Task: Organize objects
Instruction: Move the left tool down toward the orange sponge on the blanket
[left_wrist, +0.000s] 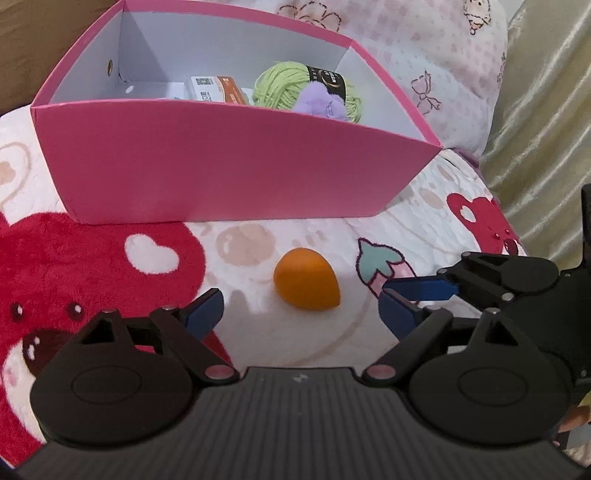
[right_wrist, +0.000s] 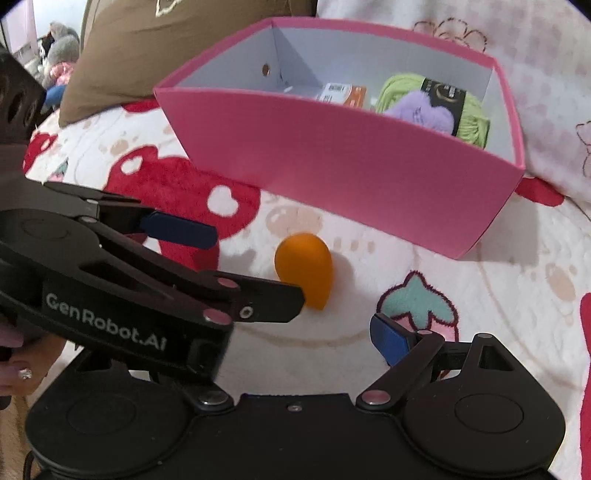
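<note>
An orange egg-shaped sponge (left_wrist: 304, 282) (right_wrist: 304, 271) lies on the bear-print blanket (left_wrist: 110, 266), just in front of the pink box (left_wrist: 221, 173) (right_wrist: 369, 173). In the box are a green yarn ball (left_wrist: 280, 86) (right_wrist: 472, 122), a purple fluffy item (left_wrist: 325, 103) (right_wrist: 421, 110) and an orange-white packet (left_wrist: 218, 88) (right_wrist: 343, 94). My left gripper (left_wrist: 301, 312) (right_wrist: 258, 266) is open, with the sponge just ahead between its fingers and untouched. My right gripper (right_wrist: 295, 339) is open too and holds nothing. Its left finger is hidden behind the left gripper, and one of its blue fingers (left_wrist: 421, 288) shows right of the sponge.
A brown pillow (right_wrist: 147, 48) lies behind the box on the left, a pink-patterned pillow (left_wrist: 424, 55) behind it on the right. Gold fabric (left_wrist: 546, 129) hangs along the right. Plush toys (right_wrist: 59, 48) sit far back left. A person's fingers (right_wrist: 18, 369) hold the left gripper.
</note>
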